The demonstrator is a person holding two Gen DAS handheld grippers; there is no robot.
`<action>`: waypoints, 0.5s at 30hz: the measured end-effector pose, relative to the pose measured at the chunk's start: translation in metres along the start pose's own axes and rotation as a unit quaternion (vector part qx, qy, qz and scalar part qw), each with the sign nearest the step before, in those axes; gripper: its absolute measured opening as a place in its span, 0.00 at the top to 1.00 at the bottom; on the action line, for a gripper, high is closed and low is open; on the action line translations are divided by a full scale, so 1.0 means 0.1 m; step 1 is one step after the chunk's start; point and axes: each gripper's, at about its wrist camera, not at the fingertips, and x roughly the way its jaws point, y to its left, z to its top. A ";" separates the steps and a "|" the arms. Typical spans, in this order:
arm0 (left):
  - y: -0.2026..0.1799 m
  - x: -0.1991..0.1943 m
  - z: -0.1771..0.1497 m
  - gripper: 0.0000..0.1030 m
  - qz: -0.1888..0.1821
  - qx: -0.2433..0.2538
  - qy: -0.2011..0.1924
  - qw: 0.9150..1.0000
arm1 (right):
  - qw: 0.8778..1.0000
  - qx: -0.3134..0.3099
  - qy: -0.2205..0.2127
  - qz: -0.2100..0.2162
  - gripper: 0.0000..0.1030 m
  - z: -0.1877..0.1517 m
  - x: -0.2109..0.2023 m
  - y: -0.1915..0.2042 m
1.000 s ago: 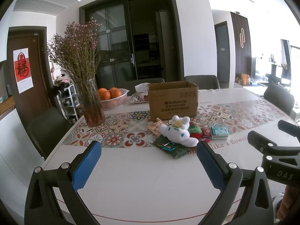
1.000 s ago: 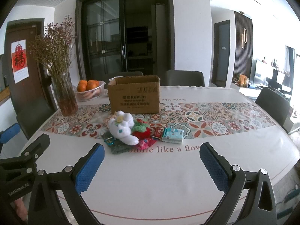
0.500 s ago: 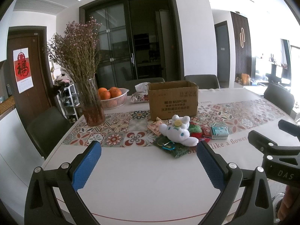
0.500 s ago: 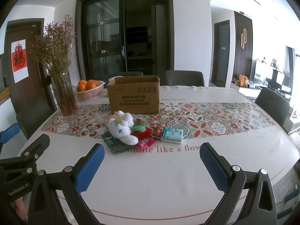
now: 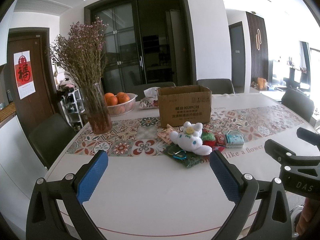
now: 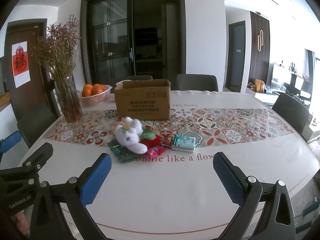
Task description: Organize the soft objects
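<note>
A white plush toy [image 5: 190, 139] [image 6: 130, 135] lies on a small heap of soft things in mid-table: a red and green knitted strawberry [image 6: 151, 138], a dark green pouch [image 5: 185, 158] with a blue carabiner, and a teal tissue pack [image 6: 184, 143] [image 5: 234, 141]. An open cardboard box [image 5: 185, 106] [image 6: 143, 100] stands just behind the heap. My left gripper [image 5: 158, 177] is open and empty, short of the heap. My right gripper [image 6: 162, 178] is open and empty, also short of it.
A glass vase of dried flowers [image 5: 96, 108] and a basket of oranges [image 5: 120, 104] stand at the back left. A floral tissue pouch [image 5: 149, 102] lies left of the box. Dark chairs [image 6: 291, 112] ring the white table [image 6: 160, 190].
</note>
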 end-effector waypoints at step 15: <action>0.00 0.00 0.00 0.00 0.000 0.000 0.000 1.000 | 1.000 0.000 0.001 0.000 0.00 0.00 0.00 0.00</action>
